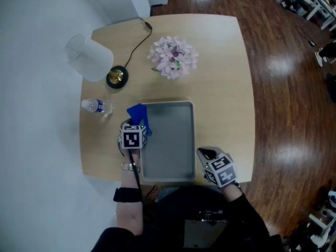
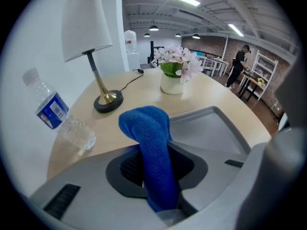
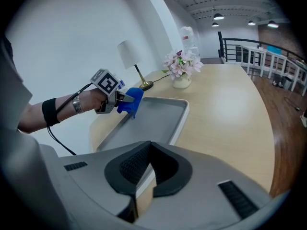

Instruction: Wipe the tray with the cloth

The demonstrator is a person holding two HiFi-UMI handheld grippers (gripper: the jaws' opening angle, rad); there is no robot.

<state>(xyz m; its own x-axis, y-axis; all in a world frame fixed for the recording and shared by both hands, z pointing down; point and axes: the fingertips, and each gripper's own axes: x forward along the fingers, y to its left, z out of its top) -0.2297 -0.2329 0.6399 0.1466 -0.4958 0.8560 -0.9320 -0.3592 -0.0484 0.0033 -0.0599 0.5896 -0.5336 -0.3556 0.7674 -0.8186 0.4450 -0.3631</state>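
Observation:
A grey rectangular tray point(image 1: 169, 146) lies on the round wooden table, near its front edge. My left gripper point(image 1: 137, 124) is shut on a blue cloth point(image 1: 138, 113), held at the tray's far left corner. In the left gripper view the cloth point(image 2: 152, 147) stands up between the jaws, with the tray point(image 2: 211, 128) beyond it to the right. My right gripper point(image 1: 206, 154) sits at the tray's near right edge. In the right gripper view its jaws are closed on the tray's rim point(image 3: 144, 175). That view also shows the left gripper point(image 3: 123, 98) holding the cloth point(image 3: 130, 102) just above the tray point(image 3: 144, 123).
A white-shaded lamp point(image 1: 90, 58) with a brass base point(image 1: 116, 76) and black cord stands at the far left. A water bottle point(image 1: 96, 106) lies left of the tray. A vase of pink flowers point(image 1: 173, 56) stands beyond it. Wooden floor surrounds the table on the right.

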